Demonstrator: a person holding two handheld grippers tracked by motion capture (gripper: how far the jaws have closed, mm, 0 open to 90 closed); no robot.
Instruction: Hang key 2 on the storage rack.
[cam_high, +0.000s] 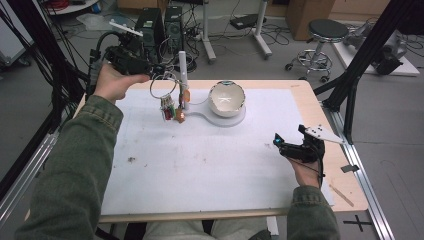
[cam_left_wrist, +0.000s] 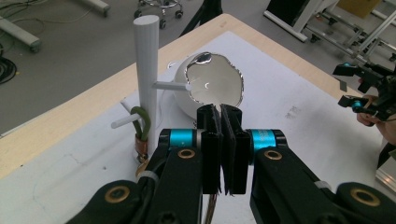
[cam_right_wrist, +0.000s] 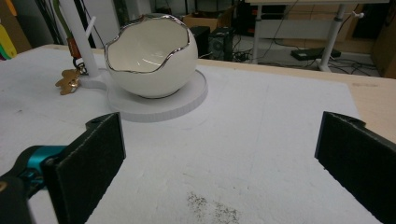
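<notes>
Desk (cam_high: 300, 95) of pale wood carries a large white mat (cam_high: 210, 160) that covers most of its top. Far of the mat's middle sits a round white base (cam_high: 239, 119), and on it rests an egg-shaped bowl (cam_high: 227, 99) with a jagged silver rim, its opening turned up and toward the near side. Just left of the bowl a white post (cam_high: 182, 67) stands upright, with short pegs (cam_left_wrist: 172, 86) sticking out of its sides.

On the left a sleeved arm reaches far across the desk, and its hand holds the left gripper (cam_high: 159, 70) at the far left edge, beside the post. The jaws are pressed flat together, and a thin wire ring (cam_high: 162, 89) hangs from them, just left of the post. A bunch of small charms (cam_high: 168, 111) dangles from the ring over the mat. Whether the jaws pinch the ring itself cannot be told from the left gripper view.

Near the right edge of the desk the right gripper (cam_high: 290, 139) rests low over the mat, jaws spread wide with nothing between them, well apart from the bowl.

A green loop (cam_left_wrist: 142, 122) hangs on a low peg of the post, with a small brown charm (cam_right_wrist: 68, 79) below it at the foot.
</notes>
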